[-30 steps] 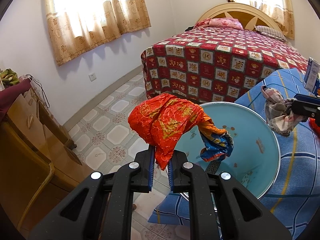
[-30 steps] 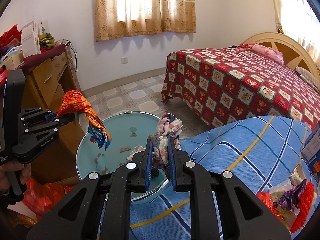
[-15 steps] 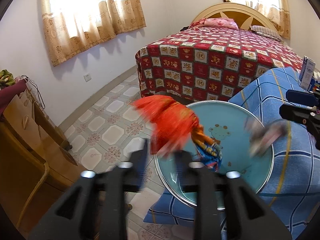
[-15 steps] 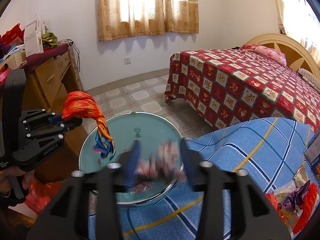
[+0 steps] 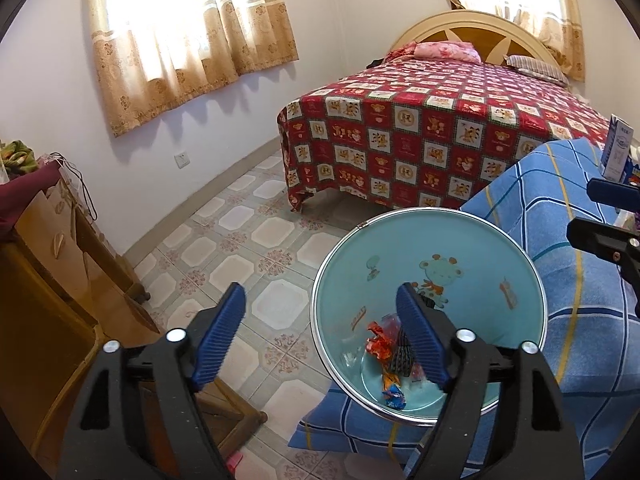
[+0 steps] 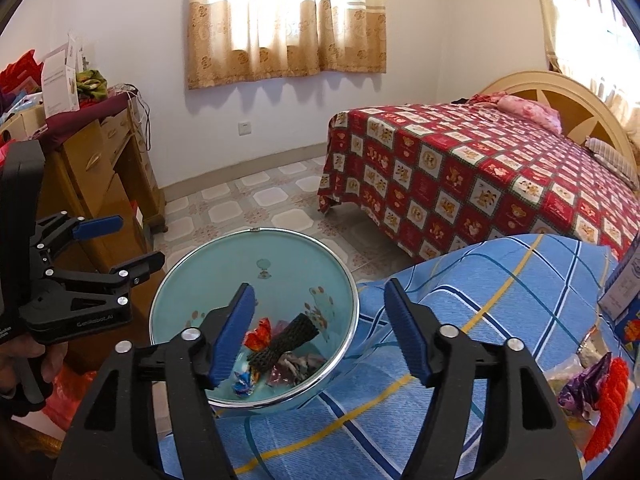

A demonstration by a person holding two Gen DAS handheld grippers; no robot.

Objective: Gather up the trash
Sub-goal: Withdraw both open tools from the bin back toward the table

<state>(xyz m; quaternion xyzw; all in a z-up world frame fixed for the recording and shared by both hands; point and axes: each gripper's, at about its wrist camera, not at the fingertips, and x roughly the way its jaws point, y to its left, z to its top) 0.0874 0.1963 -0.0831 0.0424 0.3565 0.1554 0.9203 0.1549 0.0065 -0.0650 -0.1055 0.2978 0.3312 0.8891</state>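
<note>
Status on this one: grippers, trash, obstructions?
Left gripper and right gripper just opened, empty. Wrappers in teal basin. More trash on blue cloth. Nothing blocking.

Sunlit beige curtains cover a window in the upper left, on a white wall. A bed with a red patterned cover fills the right. Patterned tiles cover the floor; a wooden dresser stands at left.

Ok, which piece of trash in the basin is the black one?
The black mesh sleeve, a netted tube lying among the trash in the basin; the red wrapper beside it is bright foil.
</note>
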